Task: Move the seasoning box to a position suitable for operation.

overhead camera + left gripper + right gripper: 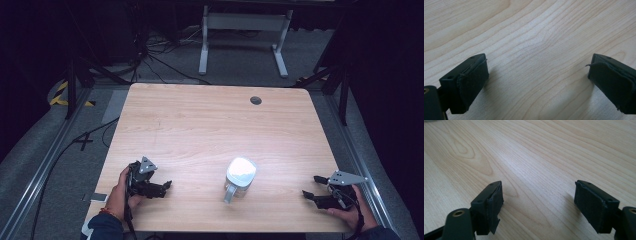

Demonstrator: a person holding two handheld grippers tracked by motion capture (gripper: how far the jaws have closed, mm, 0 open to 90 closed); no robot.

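Light wood-grain table (200,125), rounded corners, grommet hole (256,100) at far edge, wide open surface. White glossy mug (240,175) near front edge, handle toward the person, between both tools, well apart from each. Left gripper (162,187) jaws wide apart, nothing held. Right gripper (311,187) same: wide, empty, close to right edge

From my high view the mug (240,174) is blown out by glare on top, so I can't tell what's inside. Both my forearms get cut off at the bottom edge. The dark spot (256,100) near the table's (210,125) far edge is too small to make out.
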